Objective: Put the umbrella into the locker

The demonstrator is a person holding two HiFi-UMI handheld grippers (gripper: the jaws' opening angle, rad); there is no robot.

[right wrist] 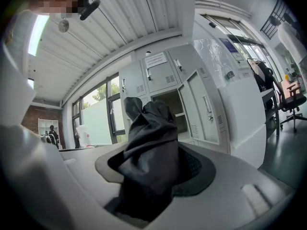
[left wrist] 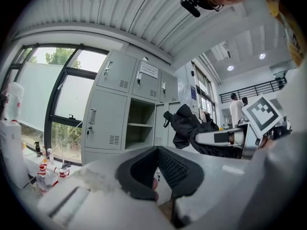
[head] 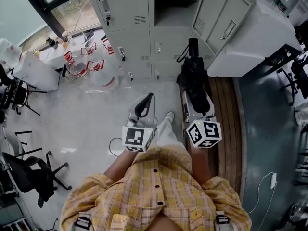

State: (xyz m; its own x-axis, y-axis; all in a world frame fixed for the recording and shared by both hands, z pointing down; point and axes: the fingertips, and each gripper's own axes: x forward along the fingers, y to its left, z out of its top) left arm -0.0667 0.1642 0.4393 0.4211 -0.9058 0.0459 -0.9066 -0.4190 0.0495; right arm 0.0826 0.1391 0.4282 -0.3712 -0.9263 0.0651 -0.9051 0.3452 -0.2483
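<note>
Umbrella (head: 194,81): black, folded, fabric bunched loosely. It is clamped in the right tongs (head: 196,99) and carried roughly level, with the handle end and its strap pointing toward the locker bank. It is in the air in front of the lockers, not inside any compartment.

Right tongs, right gripper view: both pads press on the dark fabric (right wrist: 148,152), which fills the gap between them and stands up past the tips.

Left tongs (head: 143,105): jaws apart at a moderate width, nothing between the pads (left wrist: 180,169). They are held level beside the right tongs, a little apart from the umbrella.

Locker (head: 175,6): grey metal bank. One compartment stands open with its door (head: 223,20) swung out to the right, and a shelf shows inside. The neighbouring doors are shut.

Person: yellow plaid shirt (head: 154,191), one light shoe (head: 169,115) on the pale floor between the two marker cubes.

Surroundings: bottles with red labels (head: 86,65) stand near the window to the left. A black office chair (head: 33,174) is at lower left. A strip of wooden boards (head: 226,124) runs along the right.
</note>
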